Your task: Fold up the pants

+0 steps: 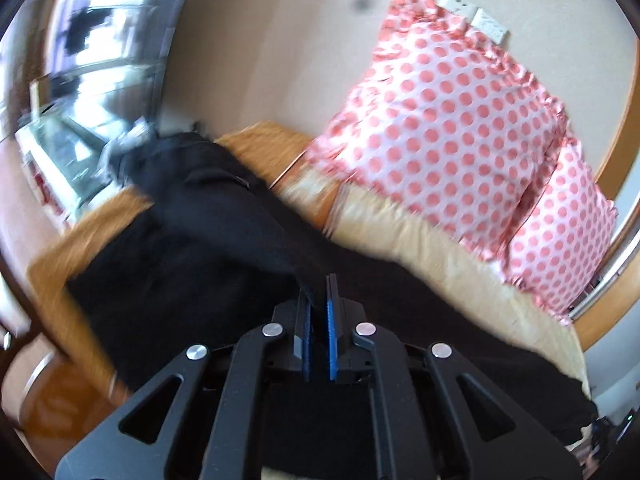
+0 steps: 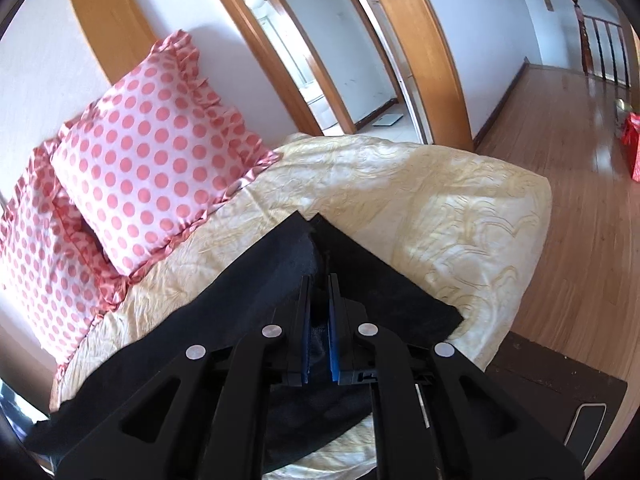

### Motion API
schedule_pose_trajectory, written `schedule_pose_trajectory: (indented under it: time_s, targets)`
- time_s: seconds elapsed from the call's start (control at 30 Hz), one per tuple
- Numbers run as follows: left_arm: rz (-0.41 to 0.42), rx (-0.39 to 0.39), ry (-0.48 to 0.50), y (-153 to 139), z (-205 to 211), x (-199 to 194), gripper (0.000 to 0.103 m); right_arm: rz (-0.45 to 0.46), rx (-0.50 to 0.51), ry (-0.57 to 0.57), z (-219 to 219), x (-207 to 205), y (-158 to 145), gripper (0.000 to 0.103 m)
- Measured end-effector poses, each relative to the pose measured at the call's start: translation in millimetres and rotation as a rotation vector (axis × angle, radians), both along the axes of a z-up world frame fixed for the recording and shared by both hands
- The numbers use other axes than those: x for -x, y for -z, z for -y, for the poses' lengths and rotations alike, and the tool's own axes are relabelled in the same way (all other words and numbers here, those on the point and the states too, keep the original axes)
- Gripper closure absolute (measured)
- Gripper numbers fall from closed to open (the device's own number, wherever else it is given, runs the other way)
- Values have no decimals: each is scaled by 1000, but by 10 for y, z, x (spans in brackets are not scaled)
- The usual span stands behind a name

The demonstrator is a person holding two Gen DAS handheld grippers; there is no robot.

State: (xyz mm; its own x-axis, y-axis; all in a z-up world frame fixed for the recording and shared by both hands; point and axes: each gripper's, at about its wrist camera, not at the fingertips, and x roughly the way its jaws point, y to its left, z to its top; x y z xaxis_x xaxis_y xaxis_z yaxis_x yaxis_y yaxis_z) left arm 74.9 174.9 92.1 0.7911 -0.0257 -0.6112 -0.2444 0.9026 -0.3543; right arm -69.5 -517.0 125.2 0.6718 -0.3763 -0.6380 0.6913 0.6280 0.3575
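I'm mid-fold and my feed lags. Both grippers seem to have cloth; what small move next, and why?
Probably carry both grips together across the bed, then lower. The left gripper and right gripper are each shut on the black pants, with the right's hem end lifted off the bedspread. Moving together should keep the fold even; steer clear of the pillows.

Polka-dot pillows (image 2: 148, 168); cream bedspread (image 2: 440, 208); wooden floor (image 2: 568, 120)

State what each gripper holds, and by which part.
Both hold the black fabric pants. The left gripper pinches a raised fold of cloth; the right gripper clamps a bunched edge near a corner.
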Motion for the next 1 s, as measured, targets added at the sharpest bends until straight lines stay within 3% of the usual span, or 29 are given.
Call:
schedule_pose_trajectory:
  time_s: [0.13, 0.23, 0.33, 0.37, 0.43, 0.63, 0.73, 0.8, 0.87, 0.93, 1.0]
  targets:
    - [-59, 59, -64, 495, -67, 322, 97, -10, -31, 16, 44, 50, 90, 96]
    - [-50, 78, -83, 624, -107, 414, 95, -9, -49, 17, 67, 65, 117, 96]
    - [-27, 77, -118, 597, -147, 441, 76, -2, -53, 11, 85, 56, 88, 96]
    - [-22, 80, -124, 590, -172, 463, 61, 3, -55, 9, 96, 52, 74, 96]
    - [-7, 95, -143, 558, -239, 471, 56, 20, -64, 7, 120, 40, 32, 96]
    - [-31, 140, -148, 588, -348, 381, 59, 54, -35, -3, 162, -29, -218, 96]
    - [-44, 120, -150, 595, -334, 355, 70, 11, -4, 1, 183, -75, -271, 96]
    - [-46, 112, -148, 593, -331, 357, 84, 40, 7, 2, 157, -20, -332, 96]
    - [-31, 106, -146, 559, -343, 382, 89, 27, 51, 15, 112, 32, -379, 96]
    - [-26, 98, -137, 526, -356, 397, 92, -59, 63, 26, 136, 23, -258, 96]
    - [-30, 87, -128, 511, -360, 402, 93, -90, -8, 39, 212, 92, -33, 96]
